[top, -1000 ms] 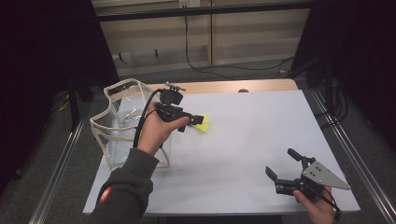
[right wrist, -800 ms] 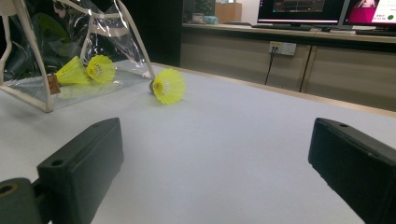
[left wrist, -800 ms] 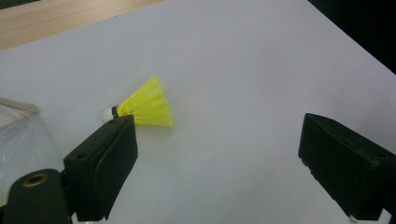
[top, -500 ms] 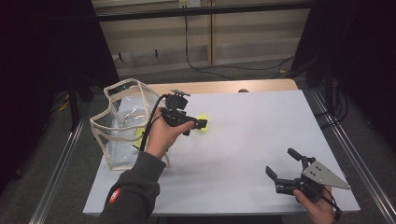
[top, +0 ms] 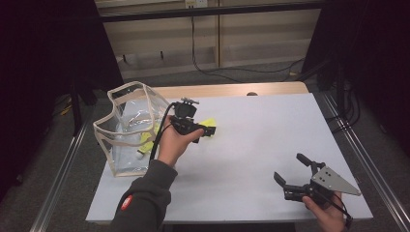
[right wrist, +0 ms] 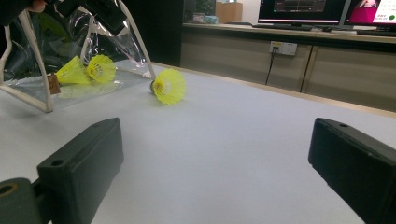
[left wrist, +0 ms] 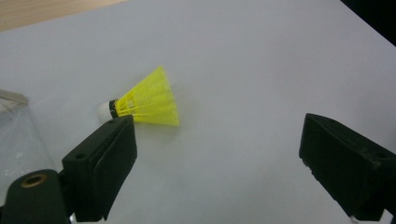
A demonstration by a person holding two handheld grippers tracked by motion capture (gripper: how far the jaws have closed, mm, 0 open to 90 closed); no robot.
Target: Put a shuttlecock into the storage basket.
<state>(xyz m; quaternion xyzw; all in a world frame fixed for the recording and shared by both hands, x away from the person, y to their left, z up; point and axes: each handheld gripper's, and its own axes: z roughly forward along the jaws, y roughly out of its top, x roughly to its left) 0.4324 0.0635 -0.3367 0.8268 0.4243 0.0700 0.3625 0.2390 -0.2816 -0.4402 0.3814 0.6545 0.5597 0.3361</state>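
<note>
Shuttlecock (left wrist: 145, 101) lies on its side near the tabletop's (top: 251, 145) left edge, just beside the clear bag (top: 130, 128). Left gripper (top: 205, 131) wide, nothing held; right gripper (top: 290, 171) wide, idle. Probably very light, with a crushable skirt; grip the cork end gently.

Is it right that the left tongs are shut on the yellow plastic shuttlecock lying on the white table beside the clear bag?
Not quite. The left tongs are open; the left gripper view shows the yellow plastic shuttlecock lying free on the white table, ahead of the jaws, beside the clear bag.
</note>
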